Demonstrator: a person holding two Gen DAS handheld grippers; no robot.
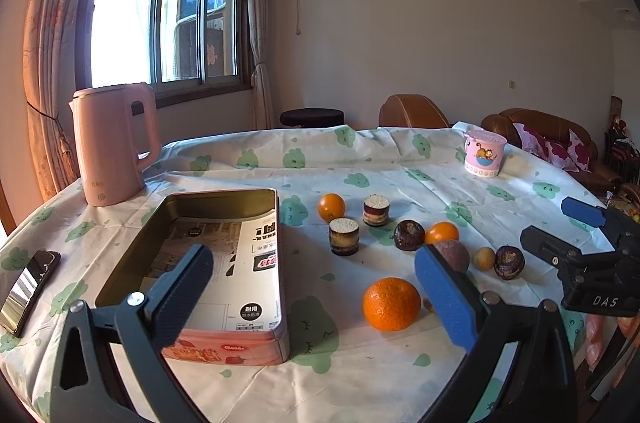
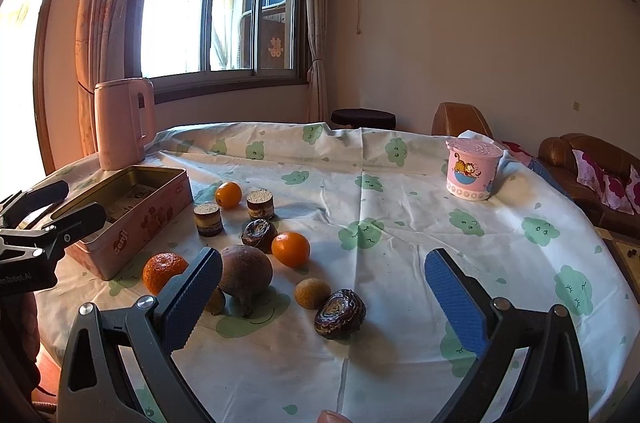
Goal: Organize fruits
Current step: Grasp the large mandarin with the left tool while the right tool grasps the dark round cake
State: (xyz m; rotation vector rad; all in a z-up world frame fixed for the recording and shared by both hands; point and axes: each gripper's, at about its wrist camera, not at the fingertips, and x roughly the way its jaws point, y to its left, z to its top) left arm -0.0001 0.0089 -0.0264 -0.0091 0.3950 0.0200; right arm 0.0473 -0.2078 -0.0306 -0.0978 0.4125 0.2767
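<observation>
Nearby, dimpled round orange (image 1: 392, 303), rectangular tin (image 1: 224, 279)

Sunlit window (image 1: 168, 19), brown sofa (image 2: 592, 175)

- left gripper (image 1: 320, 299): black plastic frame, silver screws, blue textured pads (image 1: 448, 299)
- right gripper (image 2: 324, 299): same build, white "DAS" lettering on its body
</observation>
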